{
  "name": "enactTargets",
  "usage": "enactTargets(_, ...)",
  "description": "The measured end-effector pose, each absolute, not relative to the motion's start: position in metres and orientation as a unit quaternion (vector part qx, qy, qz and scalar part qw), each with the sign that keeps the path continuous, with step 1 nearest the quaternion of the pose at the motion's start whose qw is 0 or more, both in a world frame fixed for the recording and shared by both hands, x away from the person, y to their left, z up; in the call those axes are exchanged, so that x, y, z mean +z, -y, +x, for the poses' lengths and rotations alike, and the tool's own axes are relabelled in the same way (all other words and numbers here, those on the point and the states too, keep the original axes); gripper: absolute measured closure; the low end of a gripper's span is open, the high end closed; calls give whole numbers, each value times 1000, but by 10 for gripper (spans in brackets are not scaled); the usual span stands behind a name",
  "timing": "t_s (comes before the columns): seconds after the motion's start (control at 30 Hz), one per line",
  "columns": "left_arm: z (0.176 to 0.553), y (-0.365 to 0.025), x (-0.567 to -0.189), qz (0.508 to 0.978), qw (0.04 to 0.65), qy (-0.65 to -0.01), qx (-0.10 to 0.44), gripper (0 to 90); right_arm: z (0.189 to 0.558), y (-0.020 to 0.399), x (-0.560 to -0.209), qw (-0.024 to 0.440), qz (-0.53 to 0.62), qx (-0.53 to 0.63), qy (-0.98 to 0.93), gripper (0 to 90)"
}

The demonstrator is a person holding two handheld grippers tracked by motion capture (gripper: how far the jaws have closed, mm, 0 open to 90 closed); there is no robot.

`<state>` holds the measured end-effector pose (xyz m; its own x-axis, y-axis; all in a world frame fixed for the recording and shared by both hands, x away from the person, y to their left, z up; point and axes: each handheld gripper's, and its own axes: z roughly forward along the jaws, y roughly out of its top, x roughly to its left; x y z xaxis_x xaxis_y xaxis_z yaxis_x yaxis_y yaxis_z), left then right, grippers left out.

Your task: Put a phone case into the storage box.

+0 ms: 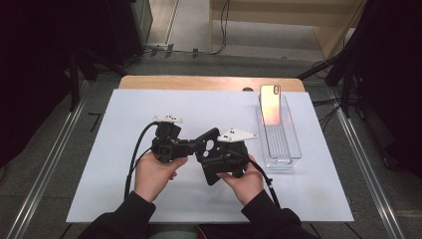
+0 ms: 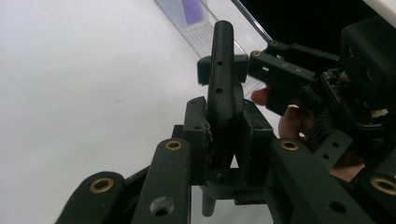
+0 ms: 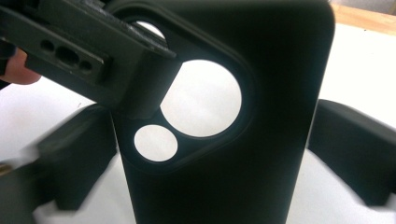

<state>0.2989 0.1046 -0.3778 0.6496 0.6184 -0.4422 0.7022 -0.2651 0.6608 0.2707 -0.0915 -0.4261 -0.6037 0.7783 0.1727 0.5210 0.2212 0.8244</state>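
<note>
A black phone case [image 1: 208,149] with round camera holes is held up over the white mat between both hands. My left gripper [image 1: 200,145] comes in from the left and is shut on the case's edge; the left gripper view has the case [image 2: 223,79] edge-on, clamped between its jaws [image 2: 224,128]. My right gripper [image 1: 221,160] meets the case from the right. In the right gripper view the case [image 3: 271,140] stands between wide jaws, with a strip of mat showing beside the right finger [image 3: 355,154]. The left finger [image 3: 79,158] is blurred.
A clear plastic tray [image 1: 283,149] lies at the right of the white mat [image 1: 124,164], with a phone [image 1: 270,104] leaning upright at its far end. Wooden table edge [image 1: 199,82] behind; metal rails flank both sides.
</note>
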Motion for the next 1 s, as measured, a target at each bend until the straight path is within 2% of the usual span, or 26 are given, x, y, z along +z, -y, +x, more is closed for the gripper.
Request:
enactTargets(0.03,299,-105,-378,793,443,-416,-46,766,270,91,-426,141,422,460,-768,103)
enactTargets(0.23,298,-107,-376,792,453,-407,-44,755,269,91,-424,139,421,463,-767,116)
enactTargets(0.37,295,-107,-371,789,462,-404,-37,618,269,91,-423,141,421,460,-769,118)
enactTargets(0.57,295,-109,-364,797,452,-399,-46,470,272,96,-425,137,425,456,-770,118)
enactTargets(0.87,294,-120,-360,810,453,-366,-71,331,279,111,-425,131,418,460,-773,119)
enactTargets(1.0,296,-125,-363,820,456,-335,-88,328,282,118,-422,120,401,470,-778,119)
